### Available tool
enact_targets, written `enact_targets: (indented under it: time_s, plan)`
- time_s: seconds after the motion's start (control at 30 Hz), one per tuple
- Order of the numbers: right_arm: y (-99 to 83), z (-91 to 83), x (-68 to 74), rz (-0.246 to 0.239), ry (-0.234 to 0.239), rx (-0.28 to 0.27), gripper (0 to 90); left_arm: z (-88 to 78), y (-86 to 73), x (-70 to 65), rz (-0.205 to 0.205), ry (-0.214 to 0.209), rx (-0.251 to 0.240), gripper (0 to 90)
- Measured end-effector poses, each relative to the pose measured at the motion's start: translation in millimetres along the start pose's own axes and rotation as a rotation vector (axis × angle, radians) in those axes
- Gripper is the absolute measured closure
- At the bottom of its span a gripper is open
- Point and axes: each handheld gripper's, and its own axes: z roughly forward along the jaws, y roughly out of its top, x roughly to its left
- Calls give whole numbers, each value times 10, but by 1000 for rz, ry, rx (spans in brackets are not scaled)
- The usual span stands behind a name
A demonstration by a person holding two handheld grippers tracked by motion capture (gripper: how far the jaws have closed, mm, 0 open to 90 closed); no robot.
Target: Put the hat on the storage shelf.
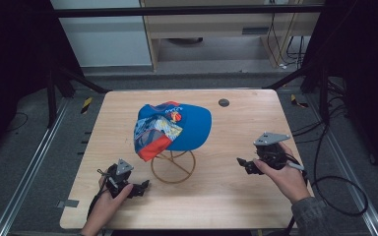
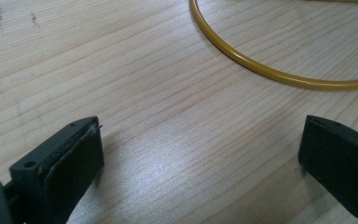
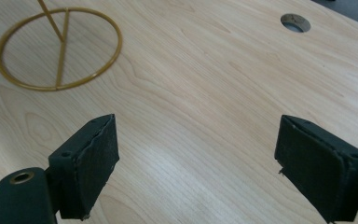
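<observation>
Two black jaws of the left gripper (image 2: 200, 163) stand wide apart above a pale wooden table (image 2: 135, 84), with nothing between them. The left-hand jaw rises from the bottom corner, its dark pad frayed at the upper edge and a small hole in its casing; the other jaw enters from the right edge. Beyond the jaws, a thin yellow ring (image 2: 261, 70) lies flat on the table, curving from the top of the frame down and off to the right. The ring lies apart from both jaws, nearer the right-hand one. Faint dark scuffs mark the wood far to the ring's left.
</observation>
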Motion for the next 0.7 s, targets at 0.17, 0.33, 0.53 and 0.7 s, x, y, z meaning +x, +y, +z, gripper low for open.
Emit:
enact_targets:
  time_s: [0.17, 0.33, 0.53, 0.7]
  plan:
    - [-151, 53, -17, 21, 2, 8, 138, 0, 0, 0, 0, 0, 0, 0]
    - [-245, 95, -11, 25, 0, 17, 138, 0, 0, 0, 0, 0, 0, 0]
    - [-385, 177, 4, 60, 10, 24, 137, 0, 0, -1, 0, 0, 0, 0]
    - [-474, 246, 28, 78, 17, 36, 135, 0, 0, -1, 0, 1, 0, 0]
